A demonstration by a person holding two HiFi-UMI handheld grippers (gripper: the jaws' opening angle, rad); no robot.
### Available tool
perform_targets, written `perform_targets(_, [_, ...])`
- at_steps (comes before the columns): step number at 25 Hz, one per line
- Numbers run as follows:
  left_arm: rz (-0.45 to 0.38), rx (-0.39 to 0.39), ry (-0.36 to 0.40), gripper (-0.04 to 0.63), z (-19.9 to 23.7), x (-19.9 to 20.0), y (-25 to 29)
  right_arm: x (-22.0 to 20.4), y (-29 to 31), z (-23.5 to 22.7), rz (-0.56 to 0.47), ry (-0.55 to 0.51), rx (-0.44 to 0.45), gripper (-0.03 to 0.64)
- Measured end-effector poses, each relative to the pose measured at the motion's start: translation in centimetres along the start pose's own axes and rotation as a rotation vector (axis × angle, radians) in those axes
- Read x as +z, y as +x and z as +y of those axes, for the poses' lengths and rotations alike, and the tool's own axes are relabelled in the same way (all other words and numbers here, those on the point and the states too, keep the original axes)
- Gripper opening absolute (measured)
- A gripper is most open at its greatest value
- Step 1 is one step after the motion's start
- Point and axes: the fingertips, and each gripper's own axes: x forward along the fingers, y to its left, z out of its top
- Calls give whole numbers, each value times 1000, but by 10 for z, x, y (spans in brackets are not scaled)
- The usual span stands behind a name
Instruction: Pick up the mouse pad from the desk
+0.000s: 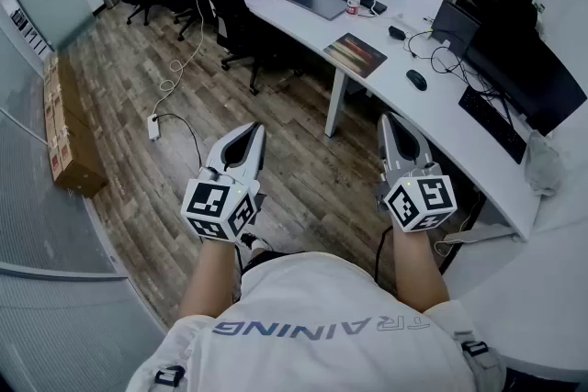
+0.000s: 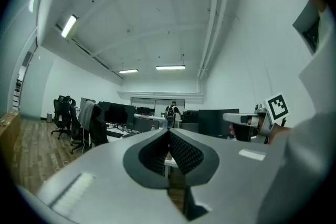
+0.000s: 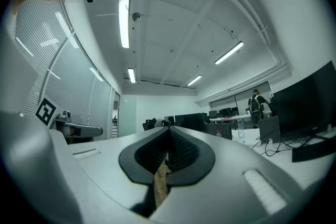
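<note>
White desk [image 1: 441, 115] curves along the right, the mouse pad [image 1: 356, 54] flat by its left edge; left claw [image 1: 252, 133] and right claw [image 1: 390, 120] hang level over the floor [image 1: 129, 87], both closed, empty, well short of the pad; seemingly readied for approach.

mouse pad [image 1: 356, 54] | rectangular, dark streaked print | lying flat | near edge of white desk [image 1: 432, 117]
</note>
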Motion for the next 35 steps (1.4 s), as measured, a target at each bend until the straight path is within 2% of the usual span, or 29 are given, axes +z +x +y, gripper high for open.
perform_targets(11, [3, -12, 5, 2, -2, -1, -4, -3, -4, 5, 6, -9, 2, 12])
perform_targets(16, [-2, 6, 5, 2, 6, -1, -13, -3, -11, 4, -10, -27, -32, 12])
perform_targets(22, [15, 5, -1, 2, 6, -8, -16, -6, -15, -2, -35, 60, -36, 14])
perform_targets(35, [9, -12, -12, 2, -3, -5, 3, -3, -14, -22, -24, 56, -51, 14])
